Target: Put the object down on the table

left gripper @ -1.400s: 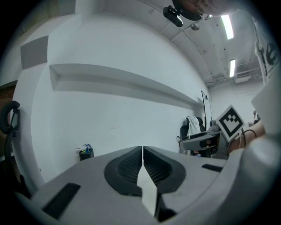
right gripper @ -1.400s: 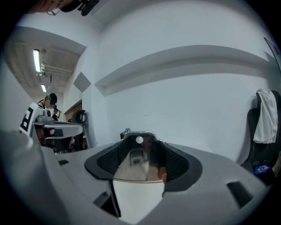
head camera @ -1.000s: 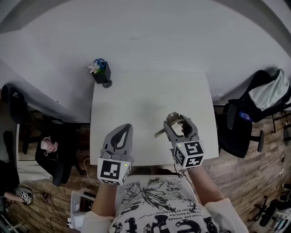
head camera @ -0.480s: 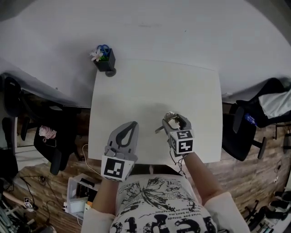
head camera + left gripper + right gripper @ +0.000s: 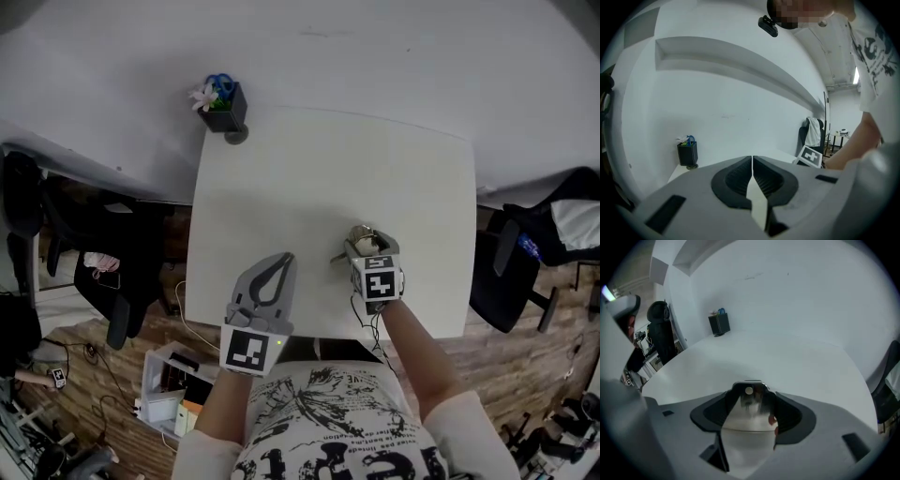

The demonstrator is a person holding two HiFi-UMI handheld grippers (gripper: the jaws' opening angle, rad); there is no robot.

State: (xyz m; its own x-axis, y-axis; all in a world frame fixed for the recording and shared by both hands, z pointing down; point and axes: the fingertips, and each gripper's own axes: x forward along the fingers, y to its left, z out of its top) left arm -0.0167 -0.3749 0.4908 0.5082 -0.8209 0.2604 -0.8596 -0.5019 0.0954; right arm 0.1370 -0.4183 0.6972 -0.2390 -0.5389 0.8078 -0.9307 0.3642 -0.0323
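White table [image 5: 328, 169] — right gripper [image 5: 366, 244] has sunk lower, gripping the metal object [image 5: 749, 405].

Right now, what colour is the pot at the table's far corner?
The pot is black; head view.

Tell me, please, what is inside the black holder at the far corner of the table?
A white flower and blue loops, perhaps scissor handles, stick out of the top of the black holder. Its walls cover everything lower, so what else it holds cannot be seen.
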